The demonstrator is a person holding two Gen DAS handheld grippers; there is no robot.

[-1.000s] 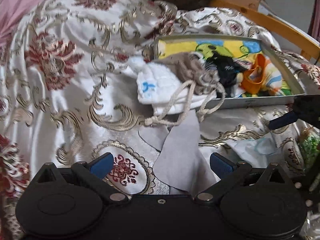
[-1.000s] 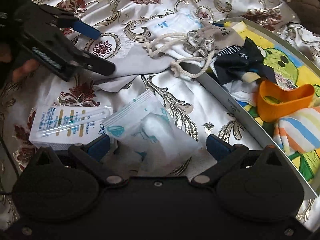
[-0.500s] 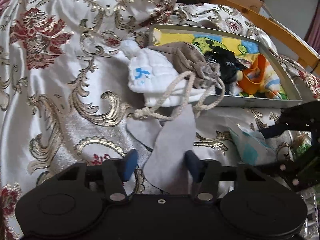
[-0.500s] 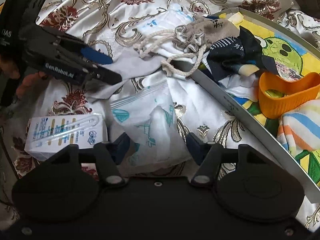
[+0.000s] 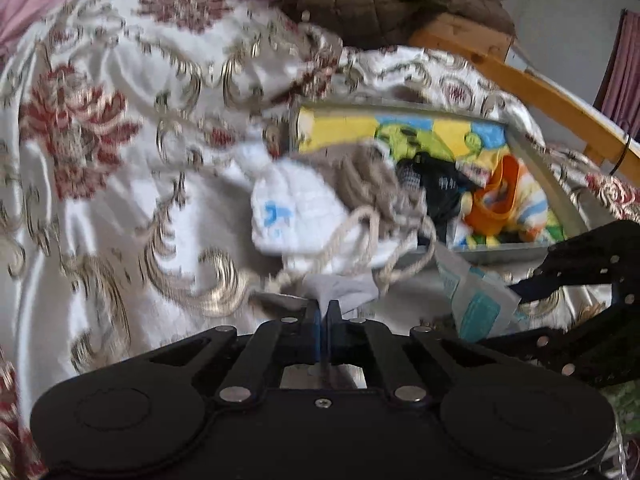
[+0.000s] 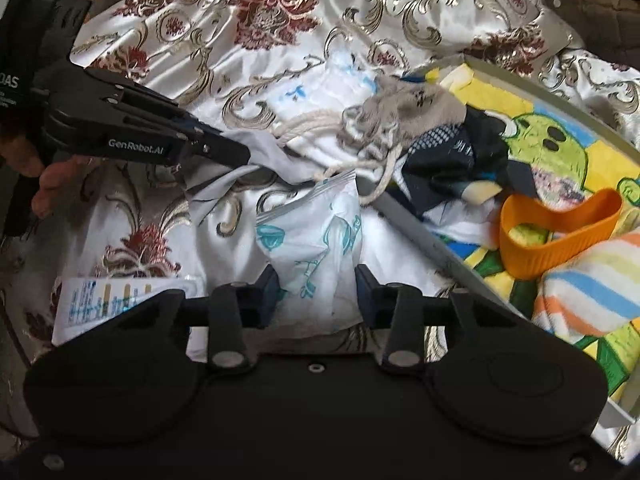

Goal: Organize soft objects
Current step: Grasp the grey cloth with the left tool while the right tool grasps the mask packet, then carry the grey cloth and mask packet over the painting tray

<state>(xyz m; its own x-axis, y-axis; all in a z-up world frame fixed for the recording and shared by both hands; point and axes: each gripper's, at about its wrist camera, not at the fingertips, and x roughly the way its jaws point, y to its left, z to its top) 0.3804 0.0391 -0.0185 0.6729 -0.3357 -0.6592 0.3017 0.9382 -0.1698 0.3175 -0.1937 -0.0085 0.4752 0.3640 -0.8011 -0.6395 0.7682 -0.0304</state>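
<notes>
My left tongs (image 5: 324, 312) have just closed flat on a corner of the grey cloth (image 5: 340, 286), which lies on the bedspread (image 5: 100, 200) just short of the tray (image 5: 560, 204). My right tongs (image 6: 316, 284) have been closing around the white pouch (image 6: 316, 236) beside the tray's near wall; the pads (image 6: 268, 286) stand at its sides, but the view does not quite show whether they press it, so I take it as not yet gripped. My worry on the left is the cord (image 5: 360, 232) of the drawstring bag (image 6: 404, 104): it trails over the tray wall and across the white mitt (image 5: 288, 216) toward the cloth. If a loop sits on the cloth, lifting it would likely drag the bag, and perhaps the mitt, off the tray's edge. The pinch is also only on a thin corner, so the cloth could slide free once its weight hangs. On the right, the pouch looks slick and puffy; a squeeze at its middle may let it squirt out, or the tongs may catch a fold of bedspread underneath and tug the whole cover, shifting the tray, the orange band (image 6: 560, 232) and the box (image 6: 100, 300) by my left side. Both tongs are also close together here, so lifting them at once risks their bumping, or the cloth draping over the pouch.
</notes>
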